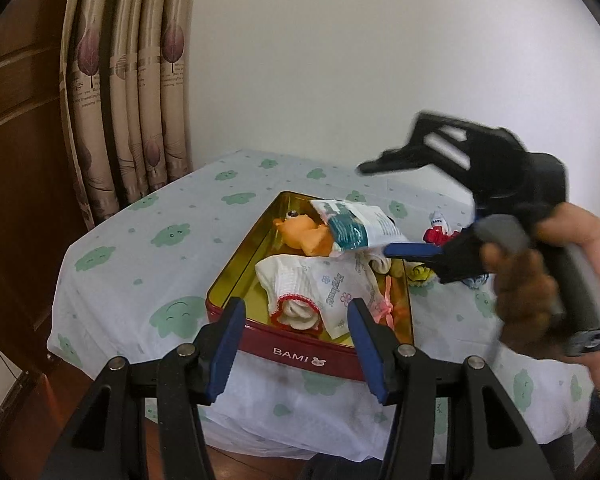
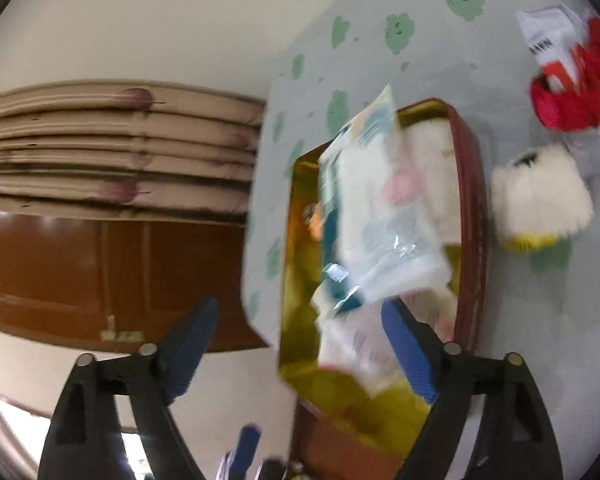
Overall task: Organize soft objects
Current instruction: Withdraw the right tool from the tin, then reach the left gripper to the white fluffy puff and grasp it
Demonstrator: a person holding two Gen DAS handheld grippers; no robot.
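A red BAMI tin (image 1: 300, 354) with a gold inside stands on the table. In it lie an orange plush toy (image 1: 300, 234), a rolled white cloth with red trim (image 1: 296, 304) and a printed soft pack (image 1: 342, 288). A white and teal packet (image 1: 360, 226) (image 2: 376, 216) rests on top at the tin's far side. My right gripper (image 1: 376, 208) (image 2: 296, 320) hovers there open, jaws wide around the packet and not pressing it. My left gripper (image 1: 296, 308) is open at the tin's near wall, with nothing between its fingers.
Right of the tin on the cloud-print tablecloth (image 1: 160, 240) lie a red and white soft item (image 1: 436, 232) (image 2: 568, 96) and a fluffy white and yellow toy (image 2: 540, 204). A curtain (image 1: 140, 100) and a wooden door (image 1: 16, 160) stand left of the table. A hand (image 1: 540, 272) holds the right gripper.
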